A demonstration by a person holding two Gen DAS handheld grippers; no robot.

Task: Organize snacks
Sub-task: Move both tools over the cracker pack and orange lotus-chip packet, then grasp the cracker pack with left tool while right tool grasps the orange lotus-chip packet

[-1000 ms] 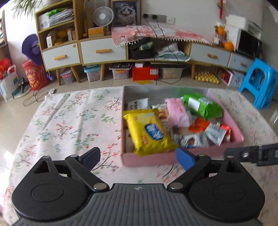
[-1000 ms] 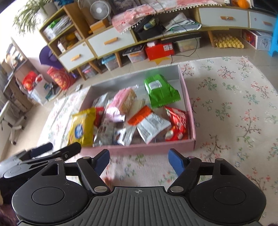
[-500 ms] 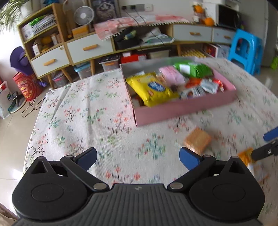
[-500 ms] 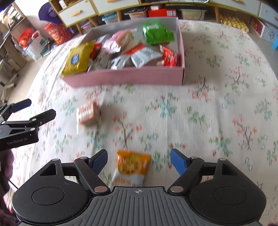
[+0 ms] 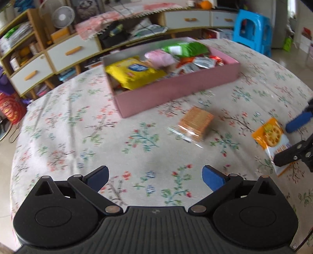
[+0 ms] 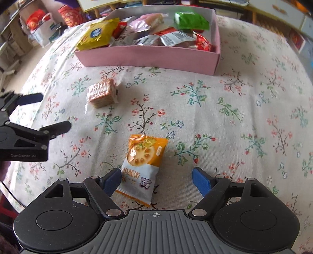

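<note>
A pink box (image 6: 148, 58) (image 5: 176, 89) full of snack packets stands on the flowered tablecloth. In front of it lie two loose snacks. A clear-wrapped stack of crackers (image 5: 196, 123) (image 6: 101, 93) lies ahead of my left gripper (image 5: 154, 176), which is open and empty above the cloth. An orange and white snack packet (image 6: 144, 158) (image 5: 271, 136) lies flat between the fingers of my right gripper (image 6: 156, 180), close to the left pad and well apart from the right pad. The right jaws are open. In the right wrist view the left gripper (image 6: 47, 112) shows at the left, near the crackers.
The cloth (image 6: 244, 117) covers a round table whose edge falls off on all sides. Beyond it stand a low cabinet with drawers (image 5: 64, 52), a fan (image 5: 61, 15) and a blue plastic stool (image 5: 252, 33). Bags (image 6: 39, 29) sit on the floor.
Both grippers have tipped down and come back from the pink box toward the near cloth. The crackers and the orange packet came into view, and the packet now lies between the right fingers.
</note>
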